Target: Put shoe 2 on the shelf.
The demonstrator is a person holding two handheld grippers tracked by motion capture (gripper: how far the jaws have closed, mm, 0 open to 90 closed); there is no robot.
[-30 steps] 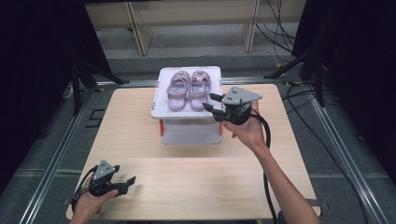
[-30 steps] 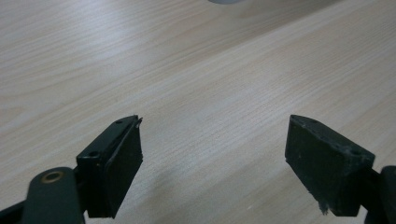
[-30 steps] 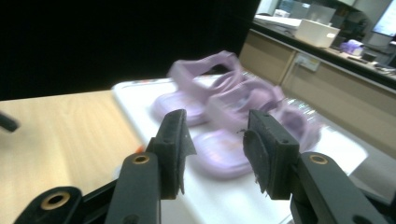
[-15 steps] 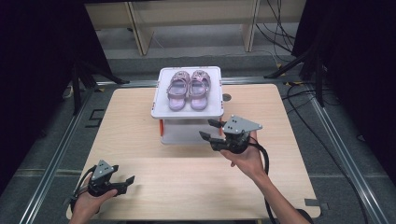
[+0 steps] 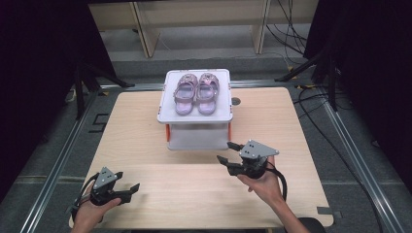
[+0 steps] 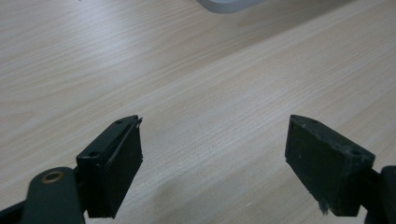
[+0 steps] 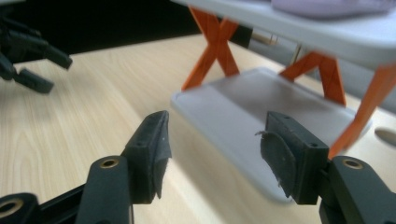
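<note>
On the rack (image 5: 166, 112) at the table's (image 5: 131, 136) far middle sit the shoes (image 5: 196, 92). Both grippers, left (image 5: 127, 190) and right (image 5: 228, 153), gape empty; placing seems done, so retreat probably follows.

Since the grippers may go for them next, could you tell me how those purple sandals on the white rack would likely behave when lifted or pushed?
The sandals look small and moulded, so probably light and fairly stiff. Lying flat, unlikely to roll. On the smooth rack top, a push might slide them.

Lilac sandals (image 5: 196, 87), white rack (image 5: 167, 109) with orange legs (image 7: 212, 44), pale woodgrain table (image 5: 136, 126), black fingers (image 7: 149, 151).
</note>
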